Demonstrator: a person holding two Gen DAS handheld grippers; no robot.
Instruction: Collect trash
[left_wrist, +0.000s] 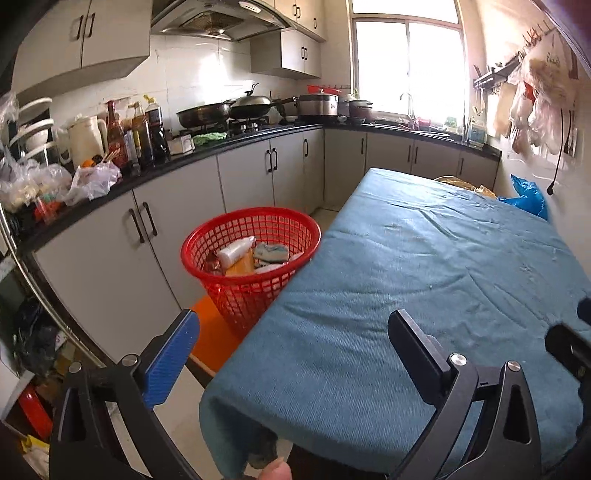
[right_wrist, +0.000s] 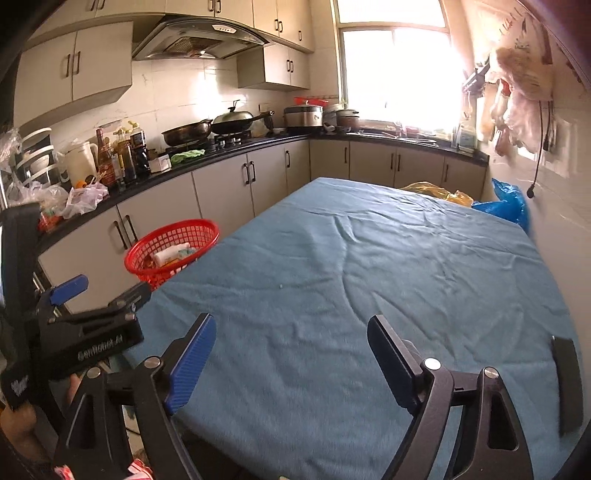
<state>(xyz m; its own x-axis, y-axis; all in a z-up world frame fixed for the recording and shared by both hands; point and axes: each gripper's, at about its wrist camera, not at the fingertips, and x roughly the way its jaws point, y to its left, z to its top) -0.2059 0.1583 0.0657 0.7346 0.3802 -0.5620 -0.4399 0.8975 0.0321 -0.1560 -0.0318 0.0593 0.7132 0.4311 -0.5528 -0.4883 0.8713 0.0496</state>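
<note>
- left tool (left_wrist: 291, 343) and right tool (right_wrist: 291, 347) are seen spread wide over the near desk (right_wrist: 351, 258), nothing held.
- red basket (left_wrist: 251, 254) is seen standing beside the desk's left edge, trash inside: white bottle (left_wrist: 236, 251), crumpled cloth (left_wrist: 271, 253).

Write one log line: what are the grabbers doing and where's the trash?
left gripper: open, empty | right gripper: open, empty | basket: holds trash | table

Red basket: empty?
No. The red basket holds a white bottle, a crumpled cloth and an orange item.
</note>
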